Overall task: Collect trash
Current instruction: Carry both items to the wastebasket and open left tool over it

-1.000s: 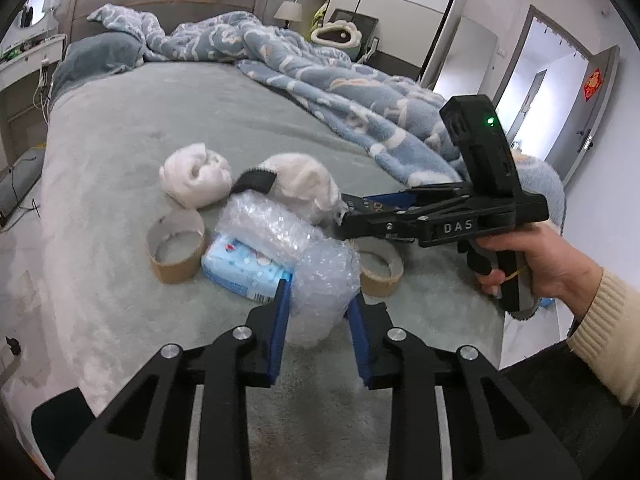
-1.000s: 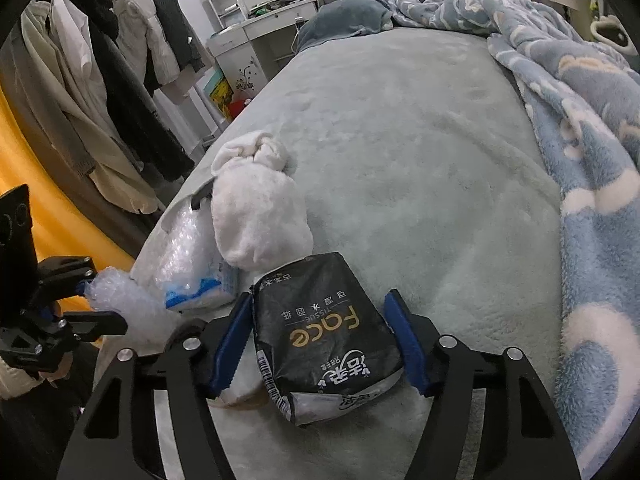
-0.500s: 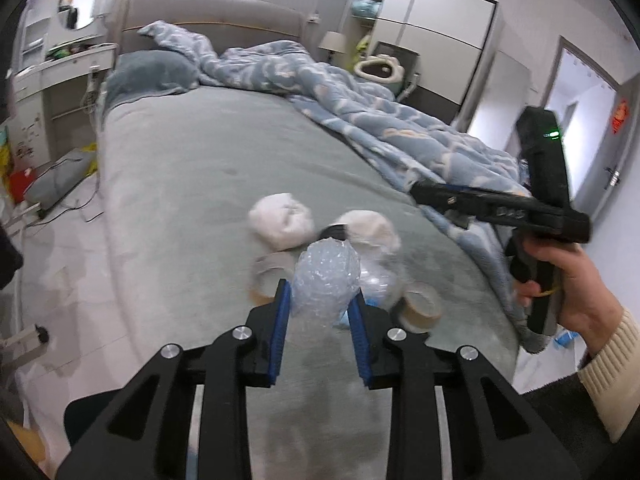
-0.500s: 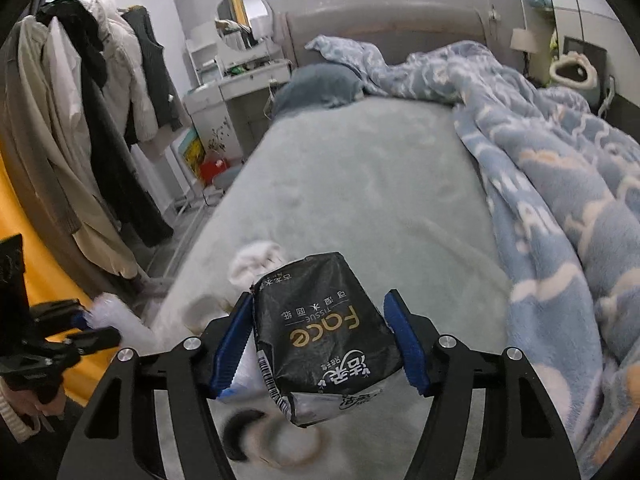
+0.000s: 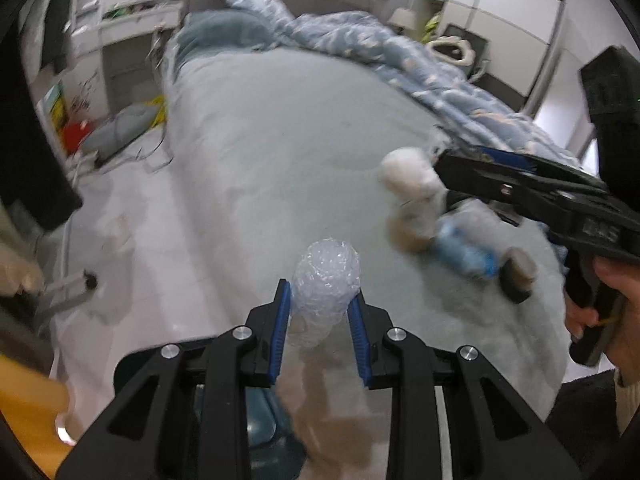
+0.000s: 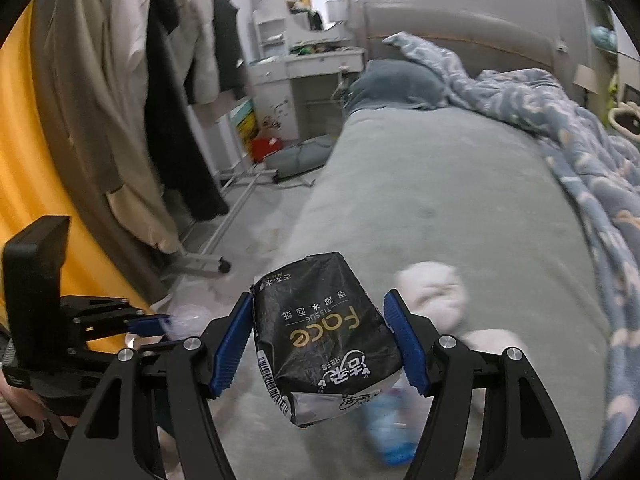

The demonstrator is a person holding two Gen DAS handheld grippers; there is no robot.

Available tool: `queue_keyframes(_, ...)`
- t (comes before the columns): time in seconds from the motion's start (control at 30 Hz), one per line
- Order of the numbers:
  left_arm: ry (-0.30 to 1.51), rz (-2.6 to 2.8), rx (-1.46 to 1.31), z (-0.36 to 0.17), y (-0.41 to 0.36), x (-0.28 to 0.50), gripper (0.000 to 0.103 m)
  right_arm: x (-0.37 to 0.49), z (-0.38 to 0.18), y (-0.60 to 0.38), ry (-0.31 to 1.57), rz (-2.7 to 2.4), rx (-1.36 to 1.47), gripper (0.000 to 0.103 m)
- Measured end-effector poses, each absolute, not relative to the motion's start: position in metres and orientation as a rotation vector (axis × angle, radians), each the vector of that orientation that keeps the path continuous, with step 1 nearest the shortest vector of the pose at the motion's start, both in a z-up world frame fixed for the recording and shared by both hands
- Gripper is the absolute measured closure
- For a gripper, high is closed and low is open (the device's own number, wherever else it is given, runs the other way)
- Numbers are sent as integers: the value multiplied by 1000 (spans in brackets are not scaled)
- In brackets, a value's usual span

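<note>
Plush grey-green fabric covers the bed, which spreads ahead of both grippers. A rumpled blue quilt with pale blotches lies along its far side, right of the right gripper. Left of that gripper, long beige and black coats hang in limp folds.

Glossy and crinkled, the black tissue pack bears gold "Face" lettering and a torn white end. The right gripper is clamped on it, blue ribbed pads pressing its two sides, and holds it above the bed's near end. Beyond its right finger sit soft white wads, round and blurred.

Clear bubble wrap, crushed into a knobbly, egg-shaped ball, stands up between the blue pads of the left gripper, which squeeze it from both sides over the bed's edge. To the right of that ball, near the right gripper's handle, lie a blue packet and a brown tape roll, both smeared by motion.
</note>
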State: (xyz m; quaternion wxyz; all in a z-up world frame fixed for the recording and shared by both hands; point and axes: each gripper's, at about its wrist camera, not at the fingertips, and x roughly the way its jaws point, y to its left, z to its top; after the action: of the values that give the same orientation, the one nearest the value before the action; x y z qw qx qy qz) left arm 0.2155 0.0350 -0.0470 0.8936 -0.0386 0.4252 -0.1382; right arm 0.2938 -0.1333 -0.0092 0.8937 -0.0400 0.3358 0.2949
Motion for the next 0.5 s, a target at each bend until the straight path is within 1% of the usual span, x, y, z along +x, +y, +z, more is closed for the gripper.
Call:
queue_keyframes(0.4, 1047, -155, -171, -95, 110, 208, 72, 283, -31, -44, 783, 706, -97, 36)
queue_keyframes(0.5, 1123, -132, -254, -112, 132, 205, 72, 282, -39, -28, 821, 723, -79, 36)
